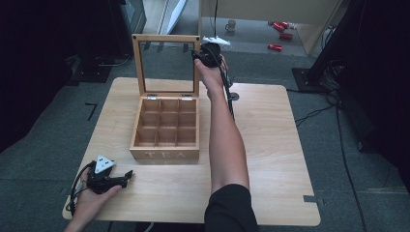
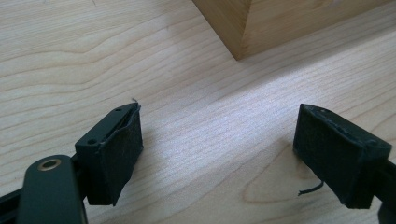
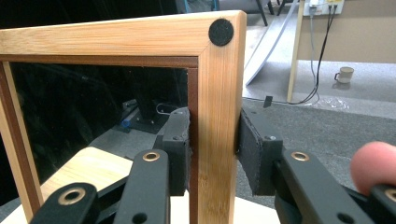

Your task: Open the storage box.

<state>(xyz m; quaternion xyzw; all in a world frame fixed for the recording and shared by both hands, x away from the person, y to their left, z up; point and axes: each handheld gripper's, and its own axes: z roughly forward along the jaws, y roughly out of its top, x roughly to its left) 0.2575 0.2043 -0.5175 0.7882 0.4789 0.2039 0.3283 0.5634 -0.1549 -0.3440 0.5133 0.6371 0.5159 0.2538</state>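
Observation:
A wooden tea box [image 1: 166, 130] marked TEA stands on the table [image 1: 270, 145], its nine compartments empty. Its glass-paned lid [image 1: 167, 38] stands upright on the hinges at the back. My right gripper [image 1: 199, 55] is shut on the lid's right frame rail near the top corner. In the right gripper view, the pads of that gripper [image 3: 215, 149] press the lid frame [image 3: 219, 93] from both sides. My left gripper [image 1: 126, 176] lies open at the table's front left, with nothing between its fingers. In the left gripper view it [image 2: 219, 154] points at the box's corner [image 2: 261, 23].
A small black round fitting [image 1: 233, 96] sits in the table behind the right forearm. On the floor beyond are a mug [image 1: 231, 25], several red items [image 1: 280, 29] and cables [image 1: 338, 130] at the right. The table's right half is bare wood.

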